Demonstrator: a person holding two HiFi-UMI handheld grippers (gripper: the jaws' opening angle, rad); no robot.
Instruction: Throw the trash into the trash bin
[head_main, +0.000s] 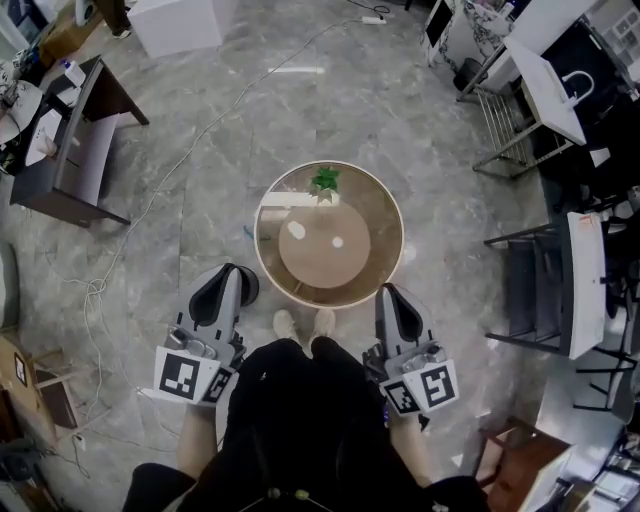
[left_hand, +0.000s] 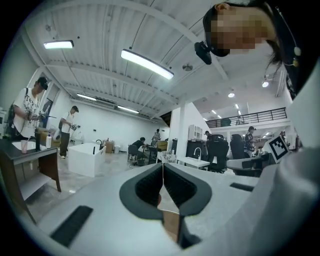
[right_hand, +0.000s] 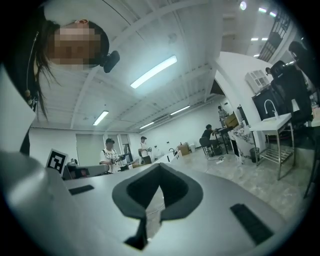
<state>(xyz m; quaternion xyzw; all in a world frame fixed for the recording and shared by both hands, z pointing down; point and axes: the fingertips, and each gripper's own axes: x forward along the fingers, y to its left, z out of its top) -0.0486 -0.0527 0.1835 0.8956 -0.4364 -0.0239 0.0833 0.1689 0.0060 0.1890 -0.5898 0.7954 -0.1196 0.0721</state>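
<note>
In the head view my left gripper (head_main: 228, 274) and right gripper (head_main: 389, 292) are held level on either side of my body, pointing toward a round glass table (head_main: 390, 215). Both are shut with nothing between the jaws. The left gripper view shows its dark pads (left_hand: 150, 186) meeting at a thin line, and the right gripper view shows the same (right_hand: 159, 167). A small green plant (head_main: 324, 181) stands at the table's far edge. A small white spot (head_main: 337, 242) shows on the tabletop; I cannot tell what it is. A dark round object (head_main: 248, 287) sits on the floor beside the left gripper's tip.
My shoes (head_main: 303, 323) stand at the table's near edge. A dark desk (head_main: 75, 145) is at the far left, with white cables (head_main: 100, 290) trailing over the marble floor. Chairs and white tables (head_main: 585, 285) crowd the right side. People stand at distant benches in both gripper views.
</note>
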